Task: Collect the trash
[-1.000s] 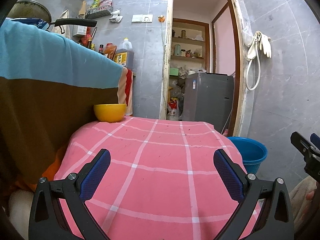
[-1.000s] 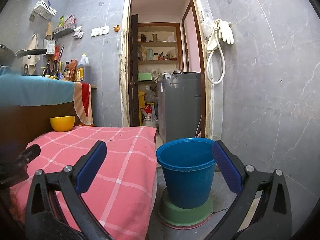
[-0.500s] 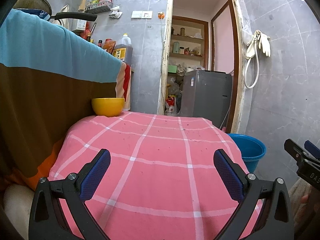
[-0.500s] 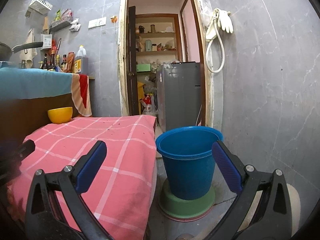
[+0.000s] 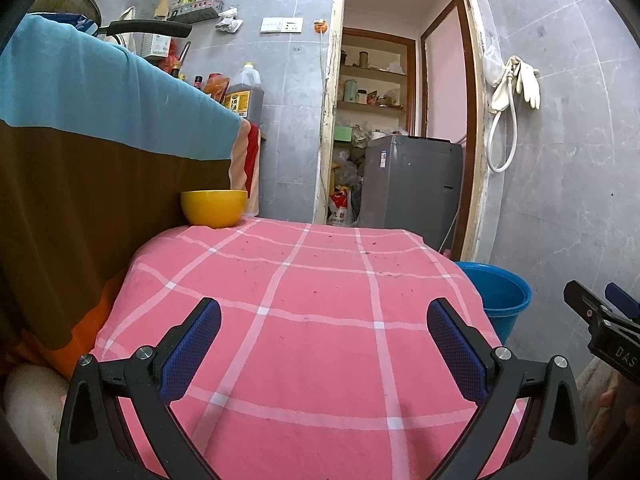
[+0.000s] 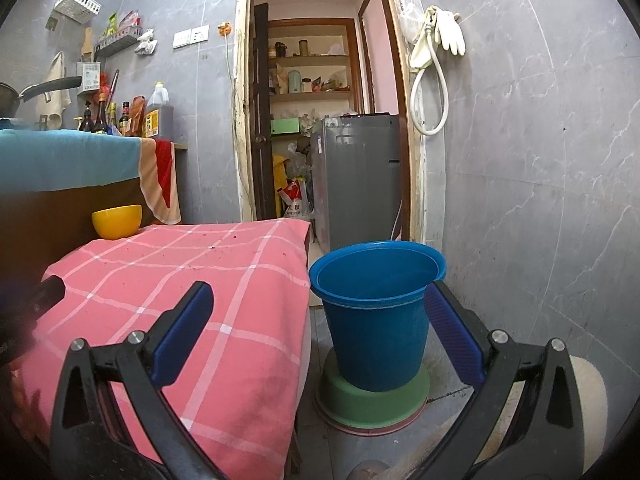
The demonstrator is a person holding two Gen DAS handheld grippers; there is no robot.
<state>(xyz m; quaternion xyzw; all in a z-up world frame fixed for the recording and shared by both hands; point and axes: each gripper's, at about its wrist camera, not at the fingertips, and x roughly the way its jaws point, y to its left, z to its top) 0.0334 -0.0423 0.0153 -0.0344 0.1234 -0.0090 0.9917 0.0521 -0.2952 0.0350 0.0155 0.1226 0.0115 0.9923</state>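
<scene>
A low table under a pink checked cloth (image 5: pixel 312 320) (image 6: pixel 192 280) carries small dark crumbs and a yellow bowl (image 5: pixel 214 208) (image 6: pixel 117 221) at its far left corner. A blue bucket (image 6: pixel 376 312) (image 5: pixel 500 292) stands on the floor right of the table, on a green basin (image 6: pixel 372 400). My left gripper (image 5: pixel 324 344) hovers open over the near part of the cloth, holding nothing. My right gripper (image 6: pixel 320 328) is open and empty, spanning the table's right edge and the bucket. The right gripper's tip (image 5: pixel 600 320) shows at the left wrist view's right edge.
A higher counter draped in blue and brown cloth (image 5: pixel 100 120) rises on the left, with bottles and a pan on top. Behind the table an open doorway shows shelves and a grey appliance (image 5: pixel 412 184) (image 6: pixel 356 184). A grey tiled wall with hung rubber gloves (image 6: pixel 440 36) closes the right.
Both grippers have sunk slightly and the views have tilted up a little. Both stay open and empty.
</scene>
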